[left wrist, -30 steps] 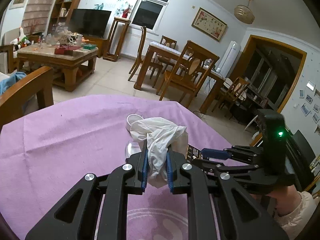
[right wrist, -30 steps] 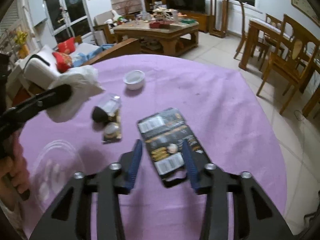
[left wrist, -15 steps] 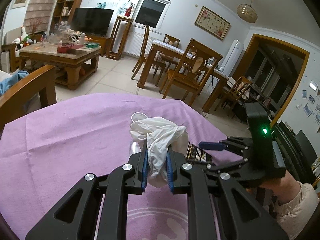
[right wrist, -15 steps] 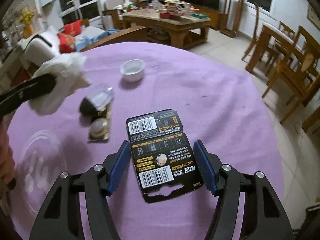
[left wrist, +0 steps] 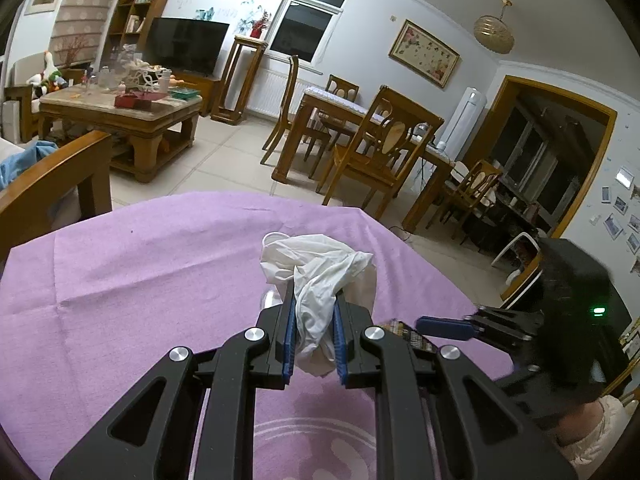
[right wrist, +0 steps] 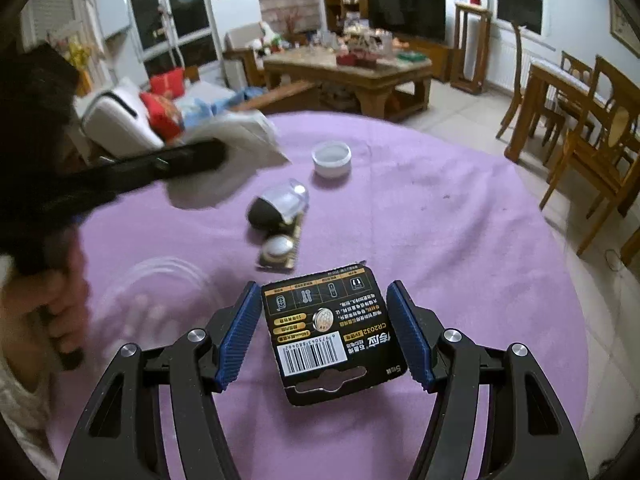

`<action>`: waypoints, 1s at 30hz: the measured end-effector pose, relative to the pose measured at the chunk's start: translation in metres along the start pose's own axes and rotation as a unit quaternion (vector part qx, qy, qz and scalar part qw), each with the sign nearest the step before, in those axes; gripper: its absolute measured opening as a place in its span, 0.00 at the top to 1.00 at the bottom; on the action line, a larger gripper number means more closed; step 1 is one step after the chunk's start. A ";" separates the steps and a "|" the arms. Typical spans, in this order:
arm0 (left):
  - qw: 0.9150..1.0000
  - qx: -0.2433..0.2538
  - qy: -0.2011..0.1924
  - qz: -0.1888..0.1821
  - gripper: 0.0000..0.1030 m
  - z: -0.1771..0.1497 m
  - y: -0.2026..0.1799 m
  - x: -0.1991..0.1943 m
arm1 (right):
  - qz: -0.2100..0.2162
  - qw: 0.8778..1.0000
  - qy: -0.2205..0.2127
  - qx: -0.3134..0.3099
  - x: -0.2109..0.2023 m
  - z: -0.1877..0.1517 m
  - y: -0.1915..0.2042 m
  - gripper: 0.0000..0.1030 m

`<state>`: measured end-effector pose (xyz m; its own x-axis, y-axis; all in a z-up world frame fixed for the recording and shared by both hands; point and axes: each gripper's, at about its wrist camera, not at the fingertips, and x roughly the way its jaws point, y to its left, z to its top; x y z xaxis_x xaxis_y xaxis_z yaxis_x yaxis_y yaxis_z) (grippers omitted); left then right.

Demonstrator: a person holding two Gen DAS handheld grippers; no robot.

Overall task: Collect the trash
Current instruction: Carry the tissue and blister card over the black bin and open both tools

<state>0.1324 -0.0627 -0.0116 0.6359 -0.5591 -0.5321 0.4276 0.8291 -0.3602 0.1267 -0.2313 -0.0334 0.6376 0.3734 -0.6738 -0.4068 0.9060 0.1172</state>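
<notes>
My left gripper (left wrist: 313, 314) is shut on a crumpled white tissue (left wrist: 320, 272) and holds it above the purple tablecloth (left wrist: 140, 272). It also shows at the left of the right wrist view (right wrist: 192, 160). My right gripper (right wrist: 326, 328) is open, its blue pads on either side of a black battery card (right wrist: 328, 332) that lies flat on the cloth. Its fingers (left wrist: 444, 326) show at the right of the left wrist view.
Beyond the card lie a small gold blister pack (right wrist: 280, 250), a clear plastic cup with a dark lid (right wrist: 276, 206) on its side, and a white round cup (right wrist: 331, 158). A clear plastic lid (right wrist: 160, 300) lies at the left. Wooden chairs (right wrist: 592, 168) stand at the right.
My right gripper has moved forward over the battery card, so the card now lies between its open pads. My left gripper still holds the tissue and has lifted a little.
</notes>
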 end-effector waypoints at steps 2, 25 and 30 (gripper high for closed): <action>1.000 0.004 -0.001 -0.003 0.84 0.001 0.001 0.000 | 0.005 1.000 -0.021 0.010 -0.018 -0.005 0.002 0.37; 0.968 0.156 0.016 -0.198 0.84 -0.046 -0.155 -0.001 | -0.056 0.929 -0.294 0.220 -0.306 -0.183 -0.074 0.37; 0.949 0.190 0.046 -0.248 0.84 -0.064 -0.213 0.008 | -0.123 0.906 -0.306 0.266 -0.349 -0.243 -0.097 0.37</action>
<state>0.0053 -0.2440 0.0117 0.2447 -0.8635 -0.4410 0.8712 0.3954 -0.2909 -0.2153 -0.4985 0.0134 0.9758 0.0405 -0.2148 0.0652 0.8840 0.4628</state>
